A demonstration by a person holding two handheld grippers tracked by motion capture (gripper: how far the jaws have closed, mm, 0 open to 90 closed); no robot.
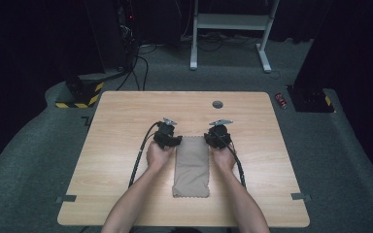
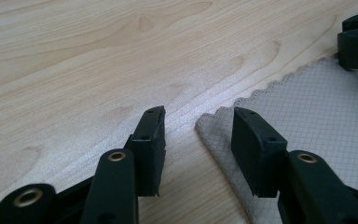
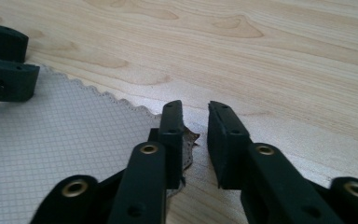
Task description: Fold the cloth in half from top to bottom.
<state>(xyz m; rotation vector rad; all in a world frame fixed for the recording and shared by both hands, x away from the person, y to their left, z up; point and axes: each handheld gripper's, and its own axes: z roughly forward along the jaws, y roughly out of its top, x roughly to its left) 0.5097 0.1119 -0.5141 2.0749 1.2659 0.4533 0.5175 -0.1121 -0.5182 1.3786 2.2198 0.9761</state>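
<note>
Lying flat on the wooden table (image 1: 126, 145), the beige cloth (image 1: 192, 167) stretches lengthwise between the person's forearms. At its far left corner the left gripper (image 2: 198, 126) stands parted, straddling the cloth's corner. At the far right corner the right gripper (image 3: 196, 122) is narrowly apart, gripping nothing.

Cloths: one beige cloth (image 1: 191, 167) on the bench (image 1: 116, 121)
Hand-held grippers: two, a left hand-held gripper (image 1: 170, 139) and a right hand-held gripper (image 1: 215, 139)
Hands: two
Cables: two
Bench holes: one round hole (image 1: 217, 104)
</note>
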